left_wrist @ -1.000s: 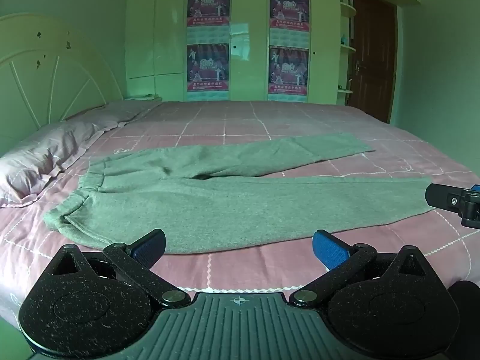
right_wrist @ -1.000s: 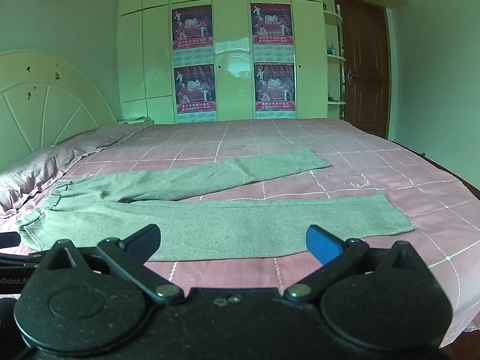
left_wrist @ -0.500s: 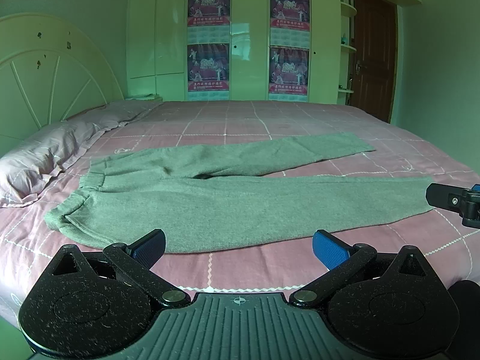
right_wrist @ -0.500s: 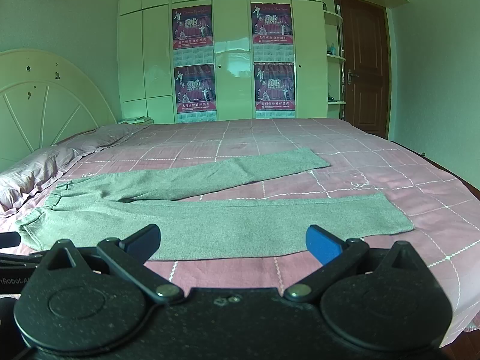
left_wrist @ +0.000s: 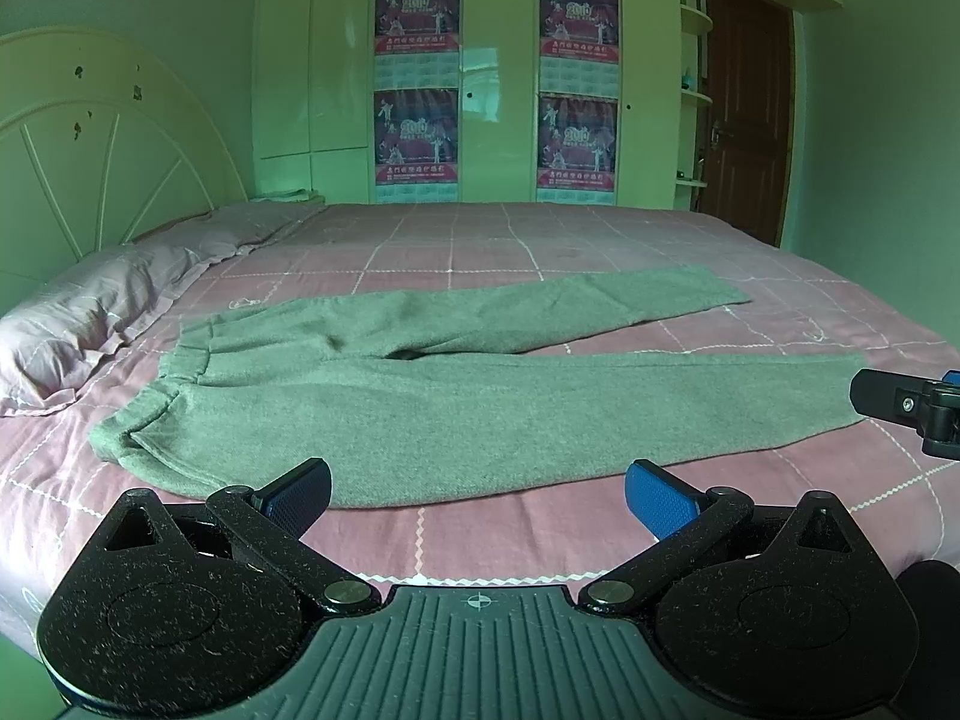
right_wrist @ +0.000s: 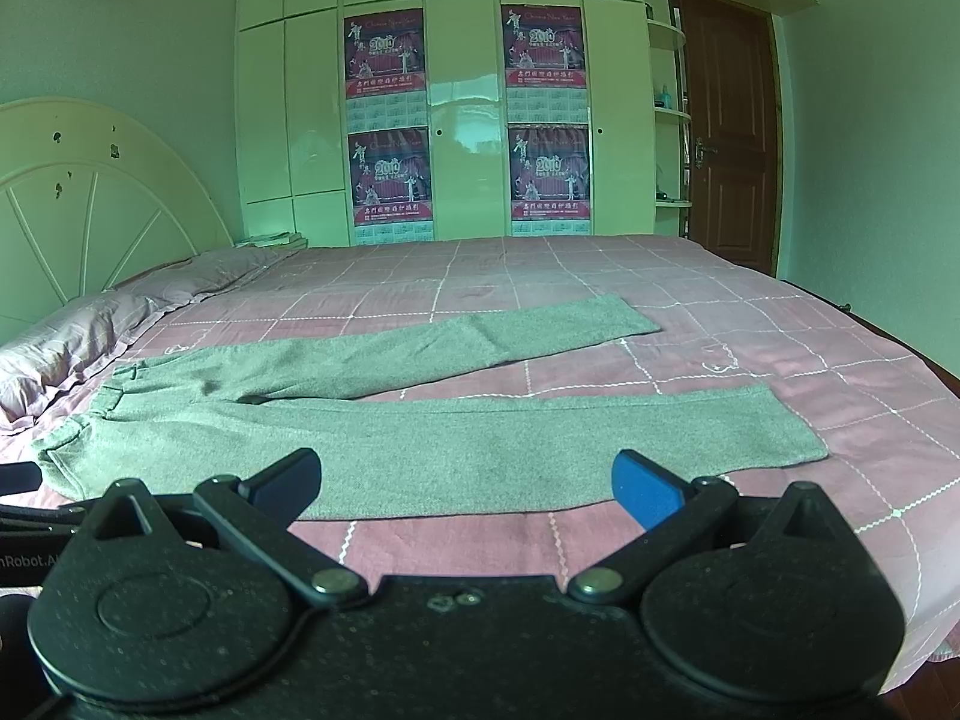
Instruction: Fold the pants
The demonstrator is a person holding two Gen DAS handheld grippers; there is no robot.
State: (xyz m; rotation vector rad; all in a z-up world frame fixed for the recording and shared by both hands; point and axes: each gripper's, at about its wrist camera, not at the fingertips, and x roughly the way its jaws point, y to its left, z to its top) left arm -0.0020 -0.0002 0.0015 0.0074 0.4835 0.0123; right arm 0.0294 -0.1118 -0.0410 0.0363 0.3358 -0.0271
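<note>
Grey pants (left_wrist: 456, 402) lie spread flat on a pink checked bed (left_wrist: 540, 240), waistband toward the pillows (left_wrist: 90, 318) at the left and both legs running to the right, the far leg angled away from the near one so the pair forms a narrow V. The left tongs (left_wrist: 477, 489) hover over the near edge of the bed, jaws wide apart and empty, their blue pads (left_wrist: 657, 498) just short of the near leg's lower hem line. The right tongs (right_wrist: 465, 480), seen from their own camera, are likewise spread apart and hold nothing, poised above the same near leg (right_wrist: 480, 450) at about its middle; from the left camera a part of them shows at the right edge, close to the cuff of that leg. A cream headboard (right_wrist: 90, 210) with spoke-like ribs stands at the left, and a wall of pale wardrobe doors (right_wrist: 468, 120) bearing four red calendar posters (right_wrist: 387, 54) rises behind the bed, beside a brown door (right_wrist: 729, 138).
</note>
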